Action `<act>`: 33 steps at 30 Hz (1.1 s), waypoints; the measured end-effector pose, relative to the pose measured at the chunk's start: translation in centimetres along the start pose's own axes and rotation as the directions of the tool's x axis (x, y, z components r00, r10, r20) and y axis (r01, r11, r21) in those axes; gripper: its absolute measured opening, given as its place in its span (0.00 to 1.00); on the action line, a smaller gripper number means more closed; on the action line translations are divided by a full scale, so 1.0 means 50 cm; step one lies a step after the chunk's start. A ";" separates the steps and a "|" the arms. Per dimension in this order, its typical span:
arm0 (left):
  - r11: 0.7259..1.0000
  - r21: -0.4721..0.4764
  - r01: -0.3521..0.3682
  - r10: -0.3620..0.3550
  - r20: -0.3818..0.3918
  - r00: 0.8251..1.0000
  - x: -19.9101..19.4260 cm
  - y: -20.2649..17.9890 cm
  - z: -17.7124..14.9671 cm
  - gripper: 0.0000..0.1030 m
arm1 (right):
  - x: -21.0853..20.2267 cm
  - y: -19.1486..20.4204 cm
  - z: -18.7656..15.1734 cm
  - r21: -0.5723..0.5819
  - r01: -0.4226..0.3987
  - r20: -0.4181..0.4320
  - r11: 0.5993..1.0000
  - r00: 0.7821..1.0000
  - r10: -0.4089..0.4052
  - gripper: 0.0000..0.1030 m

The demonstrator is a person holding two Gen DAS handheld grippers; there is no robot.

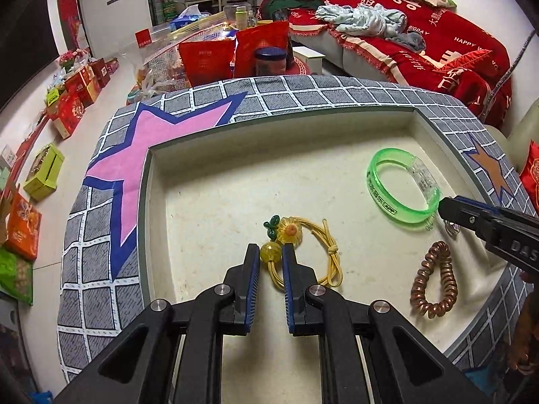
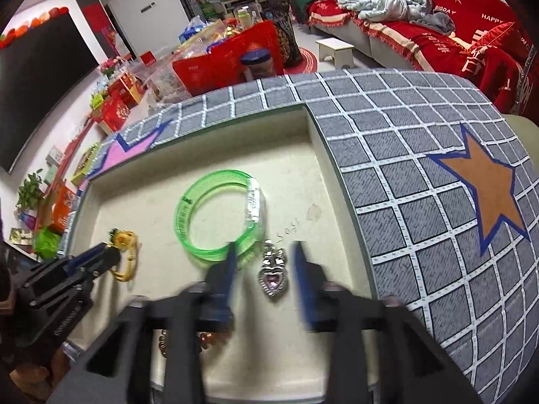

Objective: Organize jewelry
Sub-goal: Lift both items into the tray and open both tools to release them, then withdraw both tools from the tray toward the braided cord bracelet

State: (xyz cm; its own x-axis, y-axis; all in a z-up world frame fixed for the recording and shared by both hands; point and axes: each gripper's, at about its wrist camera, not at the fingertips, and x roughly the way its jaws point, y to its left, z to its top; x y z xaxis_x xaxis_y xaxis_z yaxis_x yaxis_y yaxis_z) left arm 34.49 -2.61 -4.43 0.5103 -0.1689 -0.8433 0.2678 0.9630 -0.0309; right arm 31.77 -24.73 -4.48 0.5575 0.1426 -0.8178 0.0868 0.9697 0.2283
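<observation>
While blocked in left view, heart pendant (image 2: 273, 277) lies between right jaws.

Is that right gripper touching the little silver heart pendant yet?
Apart. The right wrist view shows the heart pendant lying between the right gripper's open fingers, tray floor visible on both sides.

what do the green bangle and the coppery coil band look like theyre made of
Green bangle: likely hard translucent plastic, glossy; light passes through it, and one section is clear. Coppery coil band: probably a plastic spiral hair tie with a metallic copper finish; it could be metal, the look leaves that open.
</observation>
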 end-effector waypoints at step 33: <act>0.999 -0.034 0.003 0.004 0.180 0.984 -0.150 -0.006 -0.035 1.00 | -0.170 -0.038 -0.097 0.082 -0.082 0.103 0.993 0.992 0.073 0.95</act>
State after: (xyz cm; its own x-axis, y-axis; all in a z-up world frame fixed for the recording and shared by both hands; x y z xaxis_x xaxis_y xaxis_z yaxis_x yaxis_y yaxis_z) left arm 29.17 -1.28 0.98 0.6498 -0.2004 -0.7332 0.2410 0.9692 -0.0514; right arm 22.88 -26.84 -0.53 0.6441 0.1923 -0.7404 0.1084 0.9352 0.3372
